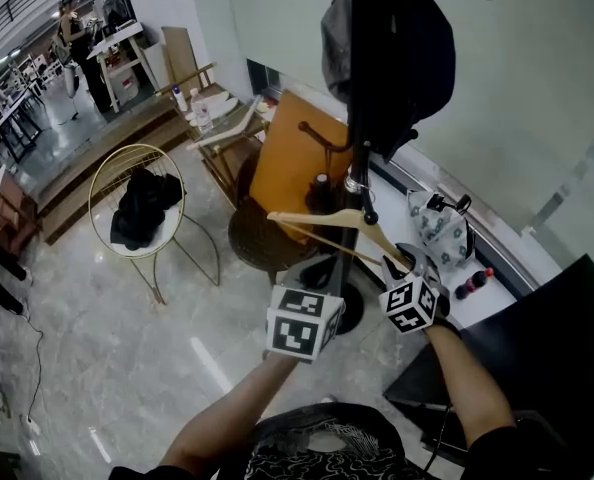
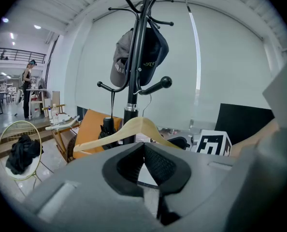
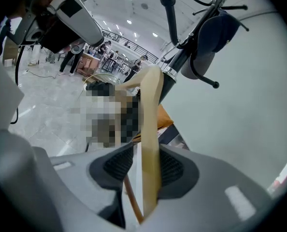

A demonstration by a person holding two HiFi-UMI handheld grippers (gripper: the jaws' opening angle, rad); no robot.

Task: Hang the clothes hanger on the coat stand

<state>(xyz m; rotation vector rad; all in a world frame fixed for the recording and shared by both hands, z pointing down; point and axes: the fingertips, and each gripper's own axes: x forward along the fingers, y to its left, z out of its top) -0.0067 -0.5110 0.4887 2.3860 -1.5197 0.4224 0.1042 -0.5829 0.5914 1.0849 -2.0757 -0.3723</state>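
Note:
A pale wooden clothes hanger (image 1: 322,223) hangs by its wire hook from a low peg of the black coat stand (image 1: 362,98). A dark cap (image 1: 397,38) sits higher on the stand. My right gripper (image 1: 409,268) is at the hanger's right arm. In the right gripper view the hanger (image 3: 150,120) runs between the jaws of my right gripper (image 3: 146,163), with a gap on the left pad's side, so they stand open. My left gripper (image 1: 305,303) is below the hanger, apart from it. In the left gripper view its jaws (image 2: 143,146) meet, empty, under the hanger (image 2: 129,129).
An orange board (image 1: 287,158) and a round wicker stool (image 1: 267,238) stand behind the stand's base. A gold wire chair (image 1: 107,183) with black cloth on it is at the left. A black panel (image 1: 537,338) is at the right. A person (image 1: 77,33) stands far off.

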